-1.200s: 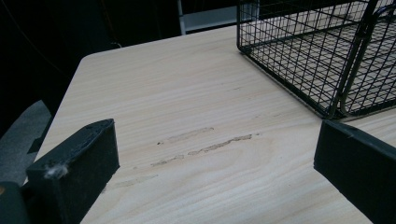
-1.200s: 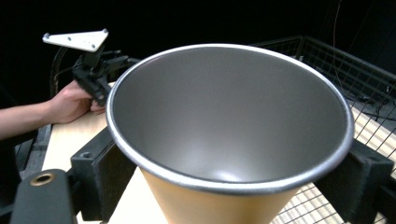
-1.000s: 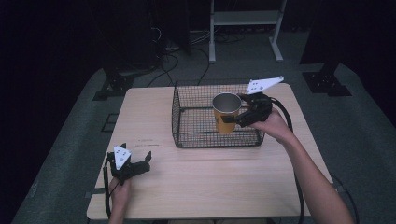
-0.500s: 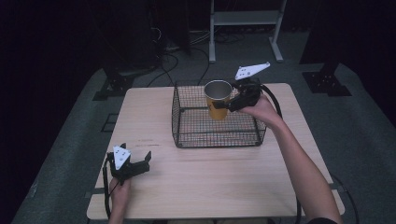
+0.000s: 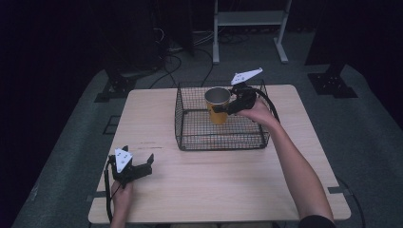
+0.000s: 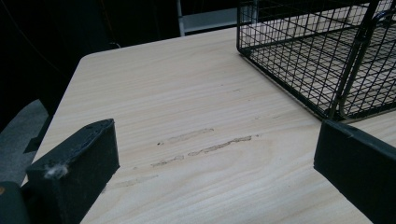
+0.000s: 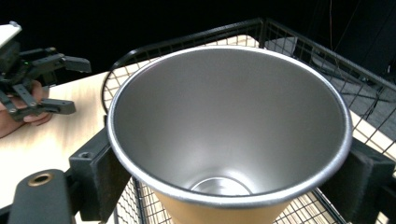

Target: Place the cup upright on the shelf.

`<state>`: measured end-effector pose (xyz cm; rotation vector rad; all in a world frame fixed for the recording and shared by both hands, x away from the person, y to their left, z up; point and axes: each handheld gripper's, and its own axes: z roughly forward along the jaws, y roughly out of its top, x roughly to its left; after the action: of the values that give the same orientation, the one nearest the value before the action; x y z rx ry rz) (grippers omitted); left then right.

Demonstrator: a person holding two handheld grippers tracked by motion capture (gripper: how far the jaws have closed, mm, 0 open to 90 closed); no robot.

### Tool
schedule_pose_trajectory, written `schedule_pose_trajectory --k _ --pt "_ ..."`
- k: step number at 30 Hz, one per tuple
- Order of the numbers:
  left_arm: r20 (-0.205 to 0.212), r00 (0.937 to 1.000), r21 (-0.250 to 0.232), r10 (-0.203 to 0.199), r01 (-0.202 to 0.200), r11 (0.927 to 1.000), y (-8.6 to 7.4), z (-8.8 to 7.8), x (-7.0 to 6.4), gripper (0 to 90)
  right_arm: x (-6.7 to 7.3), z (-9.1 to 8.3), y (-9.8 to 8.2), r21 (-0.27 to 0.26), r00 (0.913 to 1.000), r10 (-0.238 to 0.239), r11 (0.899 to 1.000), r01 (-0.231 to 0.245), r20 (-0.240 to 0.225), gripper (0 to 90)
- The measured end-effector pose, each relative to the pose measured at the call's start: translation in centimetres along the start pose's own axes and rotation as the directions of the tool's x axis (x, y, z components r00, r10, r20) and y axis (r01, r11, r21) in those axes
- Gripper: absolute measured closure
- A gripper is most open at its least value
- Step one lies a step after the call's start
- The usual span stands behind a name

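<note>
While the right hand-held gripper (image 5: pixel 227 107) is clamped on the flared metal cup (image 5: pixel 218 104), the step in hand reads as carrying that cup over the wire basket (image 5: pixel 190 140), seen just above the centre of the high view. The cup is upright, mouth up, its yellow lower body hanging inside the basket's outline near the far wall; whether its base touches the basket floor cannot be told from the high view. In the right gripper view the cup (image 7: pixel 229 126) sits between the two black jaws, which press its sides just under the rim; the interior is empty and clean to the bottom. The left hand-held gripper (image 5: pixel 142 167) rests on the worktop (image 5: pixel 214 185) at the lower left of the high view, well apart from the basket, jaws spread wide and holding nothing; its own view confirms bare wood between the pads (image 6: pixel 74 168), with the basket corner (image 6: pixel 327 60) at the upper right. Judgement: whether the cup is going in or coming out cannot be settled from these frames. Either way, the next move calls for keeping the cup level and clear of the far wall wires. Setting down requires a flat landing before the jaws ease; lifting out requires clearing the top rim before travelling sideways.
</note>
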<state>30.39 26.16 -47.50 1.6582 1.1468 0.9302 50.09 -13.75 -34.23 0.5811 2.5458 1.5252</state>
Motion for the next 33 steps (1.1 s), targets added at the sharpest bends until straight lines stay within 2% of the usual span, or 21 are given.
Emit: schedule_pose_trajectory --k 6,9,15,17,21,27,33 --pt "0.001 1.0000 0.000 -0.001 0.001 1.0000 0.0 0.0 0.0 0.0 -0.9 1.0 -0.9 0.010 0.9998 0.018 1.000 -0.018 -0.006 12.6" --pt "0.002 1.0000 -0.001 -0.001 0.001 1.0000 0.0 0.0 0.0 0.0 -1.7 1.7 -1.7 0.046 0.9993 0.037 0.998 -0.037 0.009 12.6" --pt "0.003 1.0000 -0.001 -0.002 0.002 1.0000 0.0 0.0 0.0 0.0 -2.6 2.1 -2.7 0.061 0.9974 0.068 0.996 -0.069 0.025 12.5" --pt "0.003 1.0000 -0.002 -0.002 0.002 1.0000 0.0 0.0 0.0 0.0 -3.0 2.5 -3.1 0.085 0.9964 0.078 0.993 -0.081 0.034 12.5" --pt "0.003 1.0000 -0.002 -0.002 0.002 1.0000 0.0 0.0 0.1 0.0 -3.2 2.9 -3.2 0.101 0.9959 0.078 0.992 -0.082 0.047 12.5" --pt "0.005 1.0000 -0.001 -0.002 0.002 1.0000 0.0 0.0 0.1 0.0 -3.1 4.1 -3.6 0.152 0.9950 0.063 0.986 -0.074 0.078 12.5" --pt "0.006 1.0000 -0.002 -0.004 0.004 1.0000 0.0 0.0 0.1 0.0 -3.0 4.5 -3.6 0.156 0.9948 0.057 0.985 -0.070 0.084 12.4"
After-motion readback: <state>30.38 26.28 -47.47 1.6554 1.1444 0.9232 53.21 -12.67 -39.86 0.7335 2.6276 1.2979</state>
